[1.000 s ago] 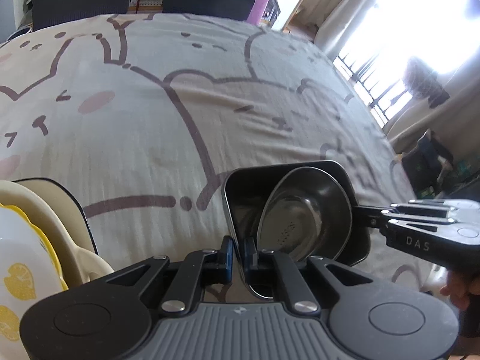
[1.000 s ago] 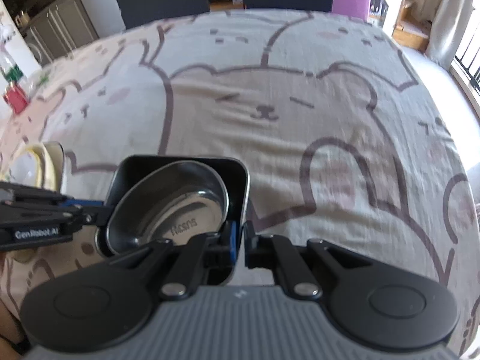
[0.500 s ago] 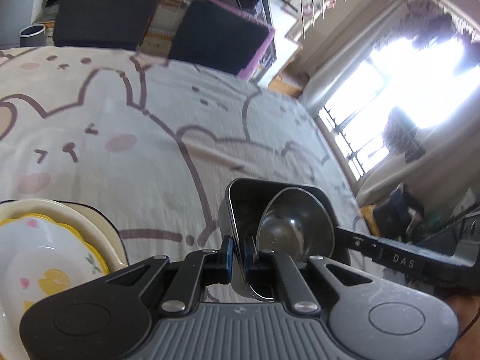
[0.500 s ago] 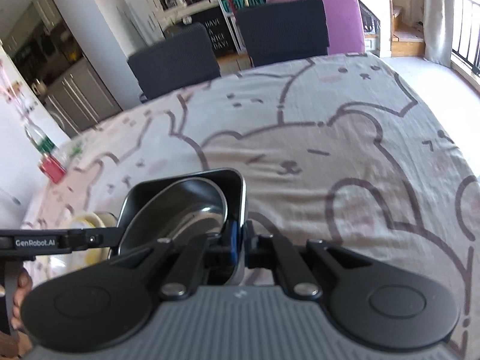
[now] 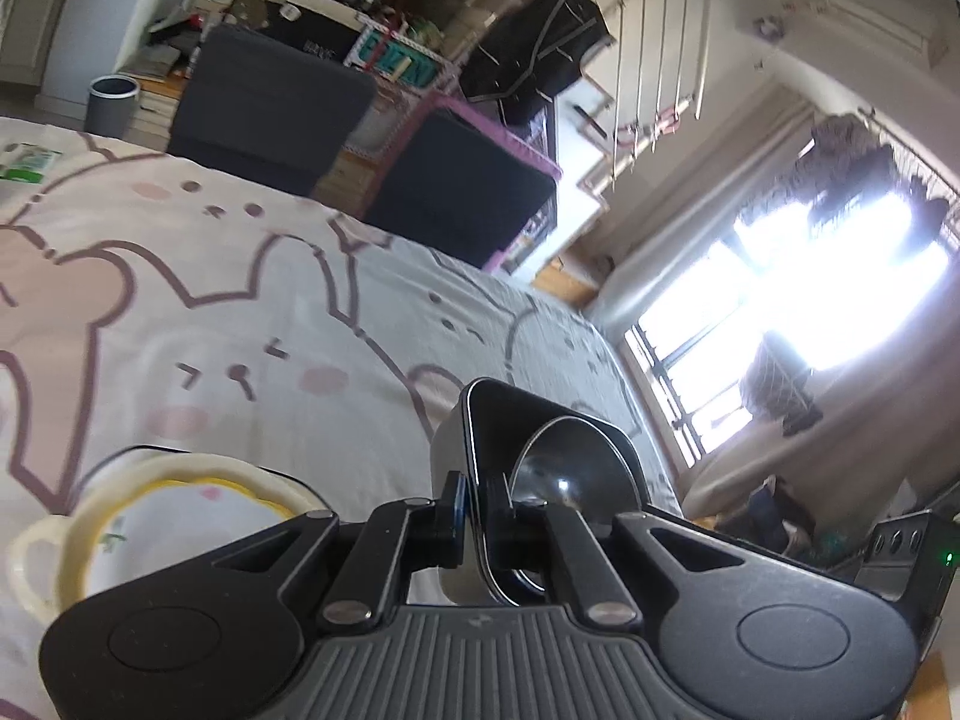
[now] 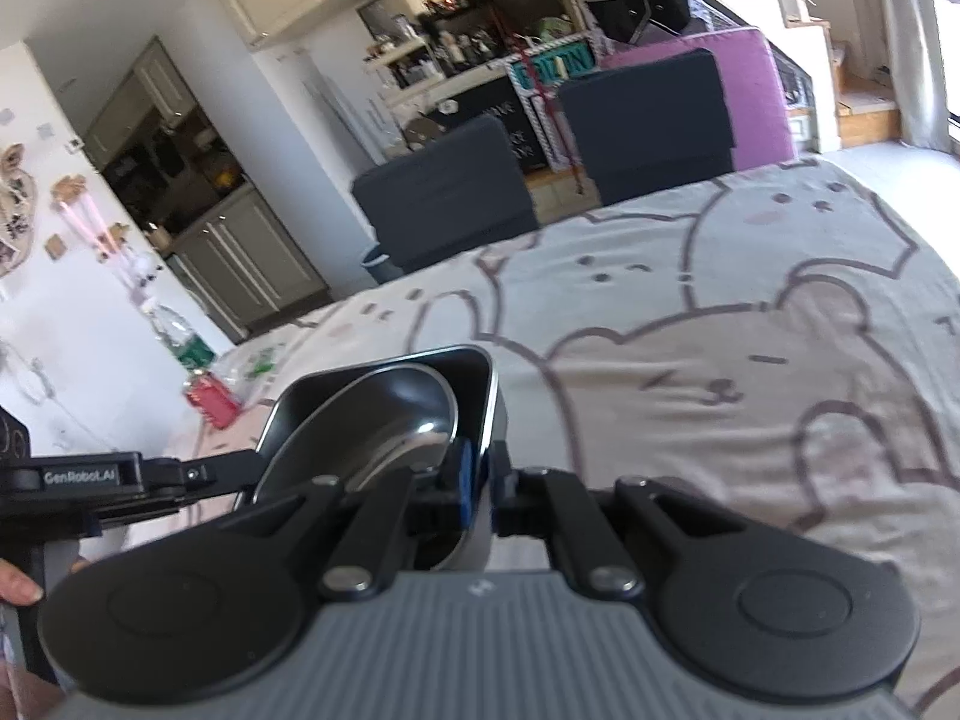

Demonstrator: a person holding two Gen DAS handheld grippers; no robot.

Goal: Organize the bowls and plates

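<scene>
A black square dish (image 5: 447, 450) with a steel bowl (image 5: 576, 462) lying in it hangs above the bear-print tablecloth (image 5: 240, 300). My left gripper (image 5: 474, 504) is shut on the dish's near rim. In the right wrist view, my right gripper (image 6: 477, 480) is shut on the right rim of the same dish (image 6: 487, 378), with the steel bowl (image 6: 372, 426) just left of its fingers. The left gripper (image 6: 246, 471) holds the opposite rim there. A cream handled dish (image 5: 180, 465) holding a yellow-rimmed white bowl (image 5: 174, 516) rests on the table at lower left.
Two dark chairs (image 6: 444, 198) (image 6: 648, 126) stand at the table's far edge. A red packet (image 6: 210, 396) and a plastic bottle (image 6: 186, 342) sit at the table's left side. A person's hand (image 6: 18, 582) shows at the left border. Bright windows lie beyond the table's right end.
Both grippers have risen with the black dish and steel bowl, which stay gripped. Both views have tipped up, showing more room. The cream dish and yellow-rimmed bowl have come further into the left view.
</scene>
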